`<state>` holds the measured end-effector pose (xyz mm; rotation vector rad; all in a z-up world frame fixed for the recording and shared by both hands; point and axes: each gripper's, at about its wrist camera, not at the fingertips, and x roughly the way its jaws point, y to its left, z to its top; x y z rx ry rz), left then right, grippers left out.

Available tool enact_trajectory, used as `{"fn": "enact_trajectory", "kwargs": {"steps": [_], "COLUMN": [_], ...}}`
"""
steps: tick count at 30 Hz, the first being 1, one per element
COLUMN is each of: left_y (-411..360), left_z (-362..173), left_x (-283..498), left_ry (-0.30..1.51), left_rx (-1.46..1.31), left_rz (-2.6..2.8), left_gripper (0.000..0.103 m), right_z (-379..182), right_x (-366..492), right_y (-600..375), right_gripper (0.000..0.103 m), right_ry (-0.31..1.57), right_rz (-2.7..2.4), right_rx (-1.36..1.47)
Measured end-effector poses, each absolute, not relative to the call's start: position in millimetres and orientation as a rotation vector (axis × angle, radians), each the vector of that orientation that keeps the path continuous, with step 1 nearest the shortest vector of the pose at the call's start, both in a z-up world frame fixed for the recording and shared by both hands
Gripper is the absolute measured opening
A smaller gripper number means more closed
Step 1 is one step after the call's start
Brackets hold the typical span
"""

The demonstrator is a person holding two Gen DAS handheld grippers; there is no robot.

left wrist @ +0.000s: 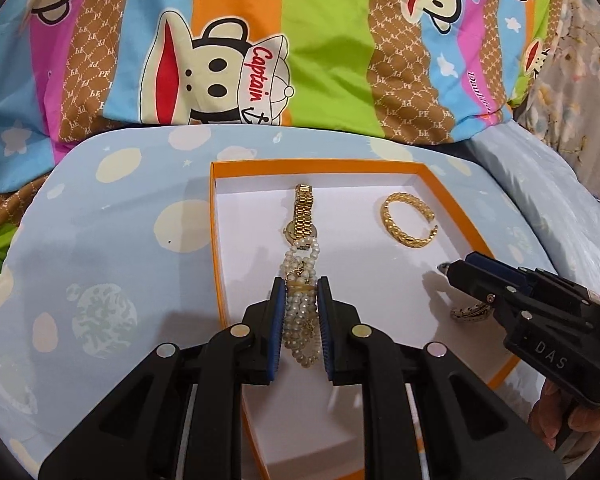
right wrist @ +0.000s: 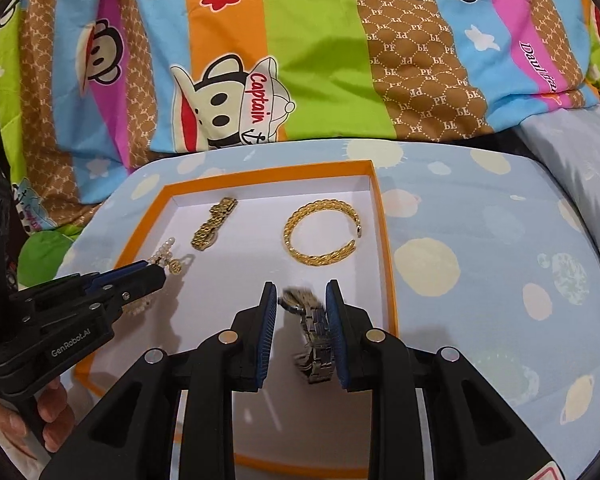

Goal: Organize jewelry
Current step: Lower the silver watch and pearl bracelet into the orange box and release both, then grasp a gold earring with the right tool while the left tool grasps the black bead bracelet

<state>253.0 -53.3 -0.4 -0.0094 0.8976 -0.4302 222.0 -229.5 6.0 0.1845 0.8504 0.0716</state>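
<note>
An orange-rimmed white box (left wrist: 216,216) (right wrist: 386,240) lies on a blue tray. In it are a gold watch (left wrist: 303,210) (right wrist: 213,224) and a gold braided bangle (left wrist: 406,218) (right wrist: 320,232). My left gripper (left wrist: 300,292) is shut on a pearl bracelet (left wrist: 300,320), which also shows beside its tip in the right wrist view (right wrist: 162,254). My right gripper (right wrist: 300,292) (left wrist: 444,268) stands open over the box floor. A silver watch (right wrist: 314,340) lies blurred between its fingers, against the right pad; it also shows in the left wrist view (left wrist: 470,312).
The blue moon-patterned tray (left wrist: 112,248) (right wrist: 480,248) rests on a bed. A colourful cartoon quilt (left wrist: 300,40) (right wrist: 300,60) is bunched behind it. A floral sheet (left wrist: 584,60) lies at far right.
</note>
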Motion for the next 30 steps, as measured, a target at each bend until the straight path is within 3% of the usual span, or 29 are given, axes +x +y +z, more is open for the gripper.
{"fn": "enact_trajectory", "kwargs": {"steps": [1, 3, 7, 17, 30], "left_y": [-53.1, -52.0, -43.6, -2.2, 18.9], "left_z": [-1.2, 0.7, 18.1, 51.1, 4.3], "left_x": [253.4, 255.4, 254.4, 208.7, 116.0], "left_ry": [0.895, 0.883, 0.831, 0.775, 0.902], "left_rx": [-0.011, -0.021, -0.076, -0.143, -0.123], "left_rz": [-0.43, -0.428, -0.425, -0.427, -0.436], "left_gripper": [0.016, 0.027, 0.056, 0.056, 0.057], "right_z": [5.4, 8.7, 27.9, 58.5, 13.8], "right_x": [223.1, 221.9, 213.0, 136.4, 49.9], "right_y": [-230.8, -233.8, -244.2, -258.3, -198.8], "right_gripper": [0.024, 0.026, 0.026, 0.032, 0.033], "right_ry": [0.841, 0.812, 0.751, 0.695, 0.817], "right_rz": [0.069, 0.057, 0.038, 0.027, 0.068], "right_rx": [0.186, 0.186, 0.21, 0.233, 0.159]}}
